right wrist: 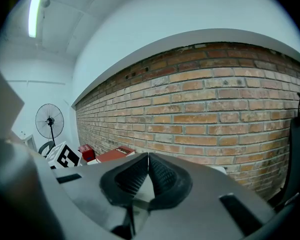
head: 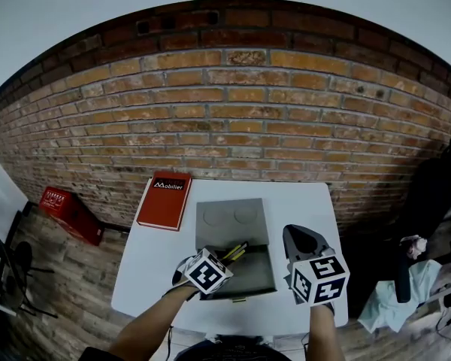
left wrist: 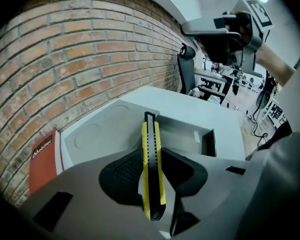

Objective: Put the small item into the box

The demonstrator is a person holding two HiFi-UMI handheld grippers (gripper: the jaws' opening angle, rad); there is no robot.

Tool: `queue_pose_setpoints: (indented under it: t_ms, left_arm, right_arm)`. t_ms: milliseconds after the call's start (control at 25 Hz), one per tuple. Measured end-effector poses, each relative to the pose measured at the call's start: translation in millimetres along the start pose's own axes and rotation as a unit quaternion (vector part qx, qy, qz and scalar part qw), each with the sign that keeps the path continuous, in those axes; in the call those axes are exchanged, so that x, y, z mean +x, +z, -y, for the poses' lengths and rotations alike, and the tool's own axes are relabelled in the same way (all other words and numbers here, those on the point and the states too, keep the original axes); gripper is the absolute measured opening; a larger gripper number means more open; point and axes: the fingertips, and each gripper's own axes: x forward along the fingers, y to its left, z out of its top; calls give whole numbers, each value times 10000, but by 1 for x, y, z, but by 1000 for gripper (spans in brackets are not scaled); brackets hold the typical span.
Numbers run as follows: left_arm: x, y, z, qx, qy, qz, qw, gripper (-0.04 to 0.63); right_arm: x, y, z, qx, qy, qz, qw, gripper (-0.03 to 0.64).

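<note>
Utility knife, yellow with a black notched slider down its middle, is clamped upright by its lower half in the left tongs. Its black tip points out over the open grey box. Seen from the head camera, the knife hangs over the left part of the box's tray, close to where the lid folds back, and how high it sits above the tray cannot be told.

The box stands mid-desk, with its tray reaching almost to the near edge and its lid lying flat toward the brick wall. A red book fills the far left corner of the white desk, just beside the lid. Bare strips of desk run along both sides of the box, and the right strip is open up to the far right corner.

The right tongs are pressed together with nothing between them. They are held over the near right corner, apart from the box.
</note>
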Motion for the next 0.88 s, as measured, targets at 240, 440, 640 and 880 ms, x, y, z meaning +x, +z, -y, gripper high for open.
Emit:
queue_pose_setpoints:
  t_ms: [240, 440, 640, 880]
  left_arm:
    - [19, -14, 9, 267, -203, -389, 9987, 129]
    - [31, -24, 23, 424, -406, -684, 9959, 129]
    - [41, -34, 30, 584, -544, -971, 9921, 129]
    - [46, -37, 30, 671, -575, -1105, 9899, 129]
  right_arm:
    - [-3, -5, 6, 28, -82, -61, 9999, 20]
    - [-5, -8, 7, 34, -111, -97, 9999, 20]
    - [-7, -12, 9, 35, -132, -144, 9998, 20]
    - [-10, -14, 11, 49, -165, -170, 9997, 20]
